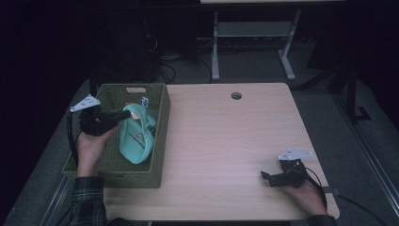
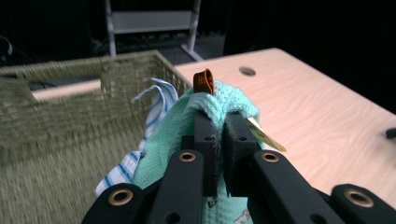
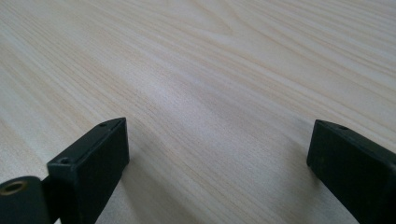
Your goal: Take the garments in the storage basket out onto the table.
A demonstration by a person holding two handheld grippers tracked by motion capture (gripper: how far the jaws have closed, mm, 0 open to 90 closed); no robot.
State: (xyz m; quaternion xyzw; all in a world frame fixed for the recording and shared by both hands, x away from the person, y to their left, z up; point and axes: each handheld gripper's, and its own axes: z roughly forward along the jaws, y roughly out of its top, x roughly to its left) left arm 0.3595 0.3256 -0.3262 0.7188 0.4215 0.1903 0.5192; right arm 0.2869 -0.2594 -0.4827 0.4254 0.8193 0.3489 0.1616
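A teal cloth [image 1: 136, 136] hangs into a green woven basket [image 1: 162, 136] at the table's left side. My left gripper [image 1: 126, 114] is shut on the cloth's top edge and holds it above the basket floor. In the left gripper view the jaws pinch the teal cloth [image 2: 210, 105] near a small brown loop [image 2: 204, 81] and a yellow tag [image 2: 266, 136]. A blue-striped white cloth [image 2: 154, 109] lies behind it in the basket [image 2: 56, 107]. My right gripper [image 1: 264, 176] rests low on the table's right front, open, with bare wood [image 3: 210, 93] between its jaws.
The light wooden table [image 1: 226, 141] has a round cable hole [image 1: 236, 96] near its far edge. A white desk frame [image 1: 254, 33] stands on the floor behind the table. A person's sleeve [image 1: 87, 200] comes in at the bottom left.
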